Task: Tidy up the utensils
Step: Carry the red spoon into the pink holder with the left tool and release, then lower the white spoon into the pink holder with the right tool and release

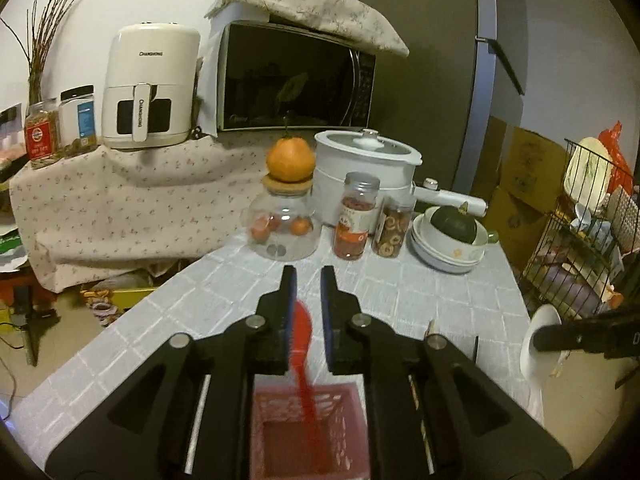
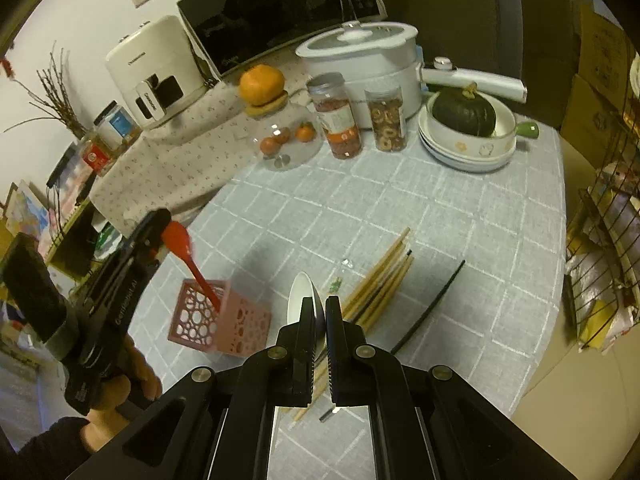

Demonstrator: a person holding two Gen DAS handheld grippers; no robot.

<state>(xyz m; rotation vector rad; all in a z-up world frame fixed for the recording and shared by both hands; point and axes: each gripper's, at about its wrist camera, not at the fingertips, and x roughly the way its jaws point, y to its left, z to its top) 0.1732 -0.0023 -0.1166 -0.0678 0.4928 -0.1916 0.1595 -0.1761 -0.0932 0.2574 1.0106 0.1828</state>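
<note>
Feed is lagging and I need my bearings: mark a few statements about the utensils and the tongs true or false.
1. The red plastic spoon stands handle-down inside the pink perforated holder. True.
2. The right tongs are empty. False: they are shut on a white ceramic spoon.
3. The wooden chopsticks lie on the grey checked tablecloth. True.
4. The dark green squash sits atop the round glass jar. False: it sits in a white bowl; an orange tops the jar.
</note>
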